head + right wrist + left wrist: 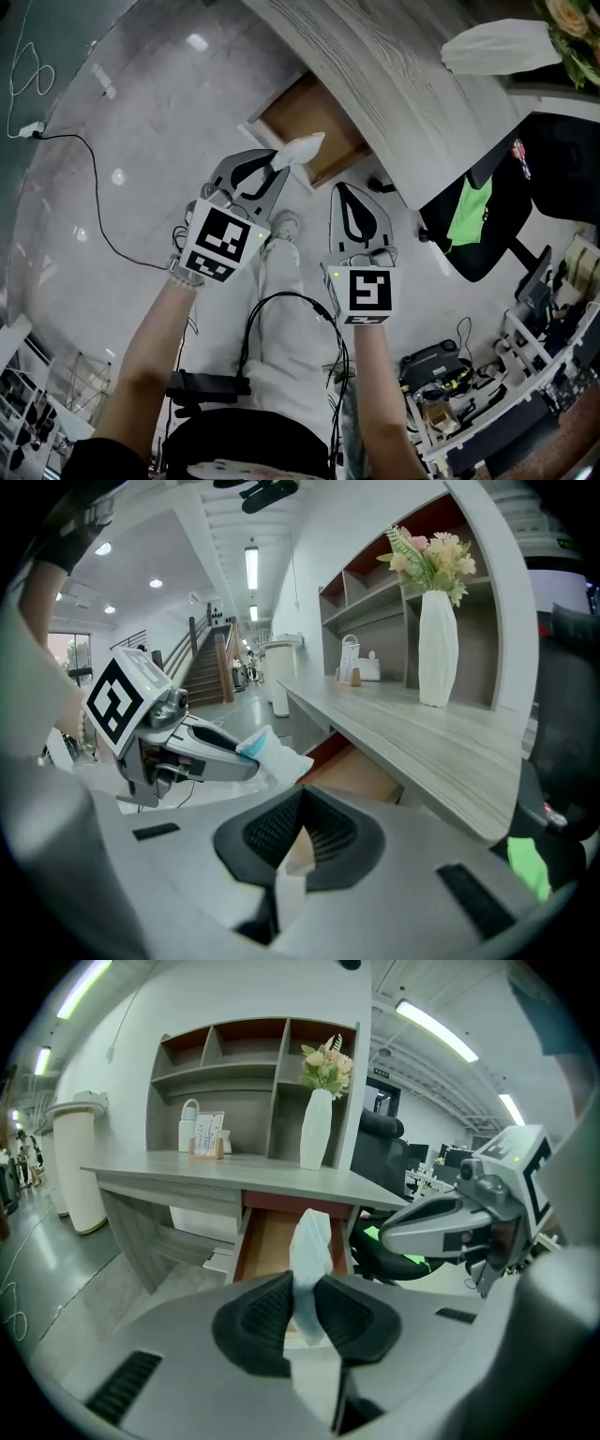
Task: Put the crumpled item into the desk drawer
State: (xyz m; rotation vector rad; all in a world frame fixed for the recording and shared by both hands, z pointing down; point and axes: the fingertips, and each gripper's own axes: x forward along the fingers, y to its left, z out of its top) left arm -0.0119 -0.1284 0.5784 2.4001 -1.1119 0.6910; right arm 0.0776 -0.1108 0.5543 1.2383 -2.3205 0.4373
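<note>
A white crumpled item (300, 150) is pinched in my left gripper (273, 167), which is shut on it. It sticks up from between the black pads (267, 1321) in the left gripper view, as the same crumpled item (310, 1241). The item hangs just in front of the open desk drawer (302, 111), whose brown inside (264, 1246) shows nothing in it. My right gripper (345, 192) hovers to the right of the left one, shut and holding nothing. In the right gripper view the left gripper (246, 754) and its crumpled item (279, 757) show beside the drawer (361, 775).
The grey desk (412, 84) carries a white vase with flowers (316, 1129) and shelves behind. A black office chair with a green patch (478, 220) stands right of the drawer. Cables (84, 187) trail on the floor at left. The person's legs (281, 309) are below the grippers.
</note>
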